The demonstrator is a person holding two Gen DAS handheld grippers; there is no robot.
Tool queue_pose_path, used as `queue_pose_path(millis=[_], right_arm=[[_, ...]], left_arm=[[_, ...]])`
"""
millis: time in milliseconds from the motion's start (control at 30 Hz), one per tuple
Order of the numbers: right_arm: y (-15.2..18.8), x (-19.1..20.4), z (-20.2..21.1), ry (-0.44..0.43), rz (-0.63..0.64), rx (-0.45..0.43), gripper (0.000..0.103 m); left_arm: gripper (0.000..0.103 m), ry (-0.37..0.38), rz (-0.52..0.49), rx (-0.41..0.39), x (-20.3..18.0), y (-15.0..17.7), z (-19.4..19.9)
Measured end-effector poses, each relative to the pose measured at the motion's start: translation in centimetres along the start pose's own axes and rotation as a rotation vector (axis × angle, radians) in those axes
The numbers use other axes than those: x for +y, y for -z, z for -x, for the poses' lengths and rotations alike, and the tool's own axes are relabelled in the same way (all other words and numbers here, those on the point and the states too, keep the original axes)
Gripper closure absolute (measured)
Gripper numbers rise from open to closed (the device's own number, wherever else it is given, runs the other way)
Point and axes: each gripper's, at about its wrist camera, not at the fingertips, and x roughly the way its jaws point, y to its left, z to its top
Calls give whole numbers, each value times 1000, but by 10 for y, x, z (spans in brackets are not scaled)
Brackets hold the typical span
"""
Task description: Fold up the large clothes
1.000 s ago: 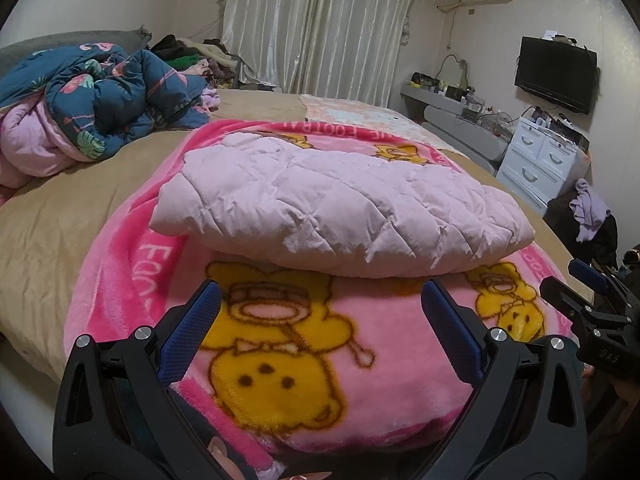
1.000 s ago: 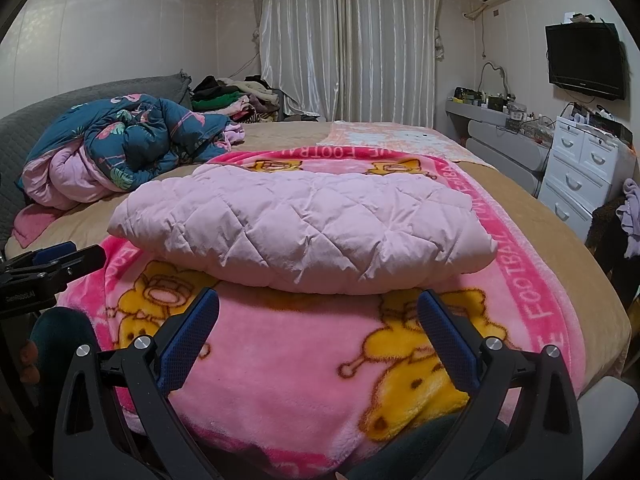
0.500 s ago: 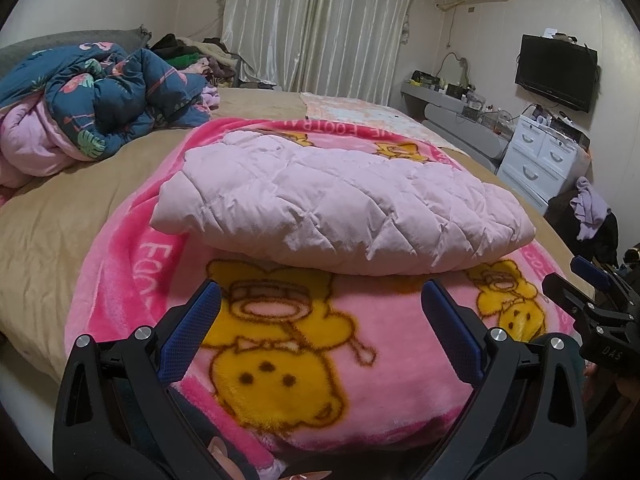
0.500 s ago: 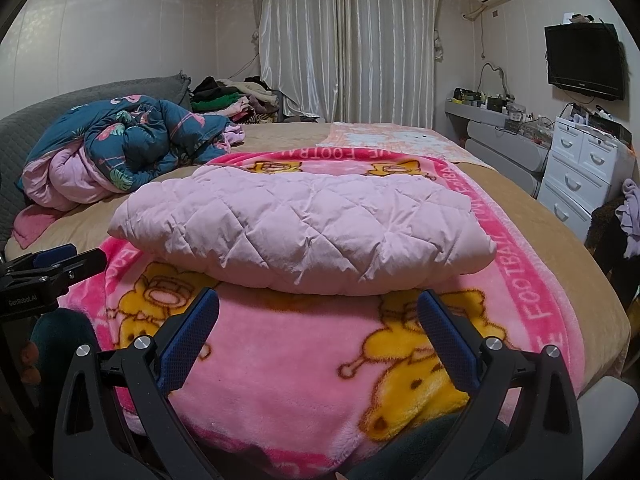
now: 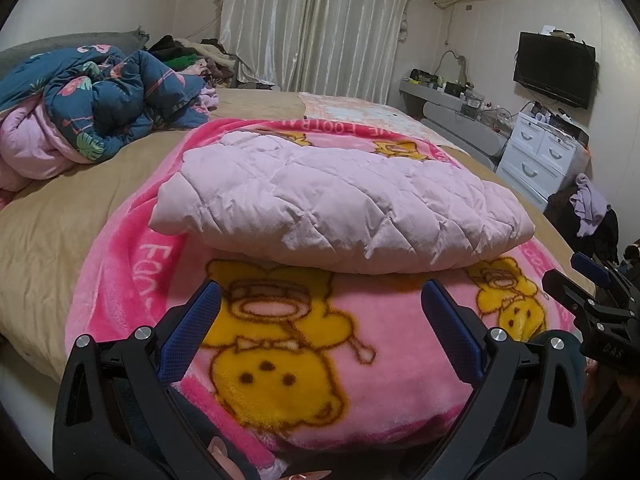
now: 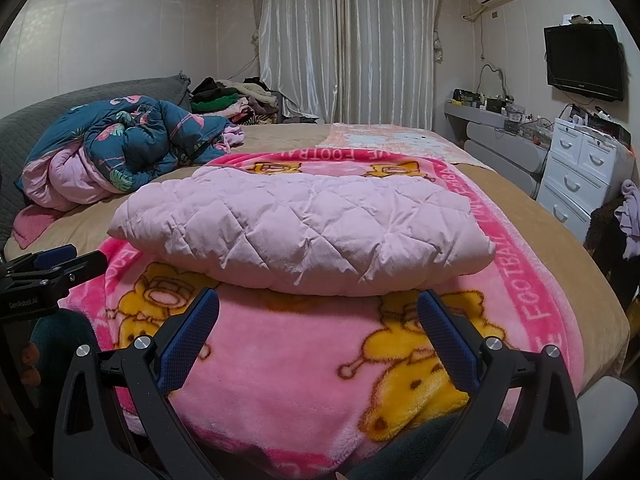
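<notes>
1. Pale pink quilted jacket (image 5: 340, 208), folded into a thick oblong bundle with diamond stitching, puffy and lightly creased, no sleeves showing.
2. Lies across the middle of a bright pink fleece blanket (image 5: 288, 360) printed with yellow cartoon bears, spread over the tan-covered bed (image 5: 52, 232).
3. Seen from the right wrist view too: jacket (image 6: 304, 232) long side toward the camera, rounded folded edge nearest, right end thicker than the left.
4. Left tongs (image 5: 320, 328) spread wide, nothing between the blue pads (image 5: 192, 336), held low over the near blanket edge, short of the jacket and apart from it.
5. Right tongs (image 6: 318, 328) likewise spread wide and empty, level with the left ones, pointing at the jacket's near edge without touching.
6. Each tool visible at the margin of the other's view: right tongs (image 5: 592, 300) at the far right, left tongs (image 6: 48, 268) at the far left.
7. Rumpled dark blue floral duvet (image 6: 120, 148) heaped at the bed's far left, well apart from the jacket.
</notes>
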Motion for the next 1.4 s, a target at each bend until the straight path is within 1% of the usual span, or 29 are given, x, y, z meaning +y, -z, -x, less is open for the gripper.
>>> queue_pose_path(millis=[1233, 1400], right_arm=[[-2, 2, 1, 5, -3, -1, 4], [-1, 2, 1, 4, -2, -2, 4]], left_arm=[[9, 12, -13, 2, 3, -2, 0], [9, 28, -14, 21, 7, -1, -3]])
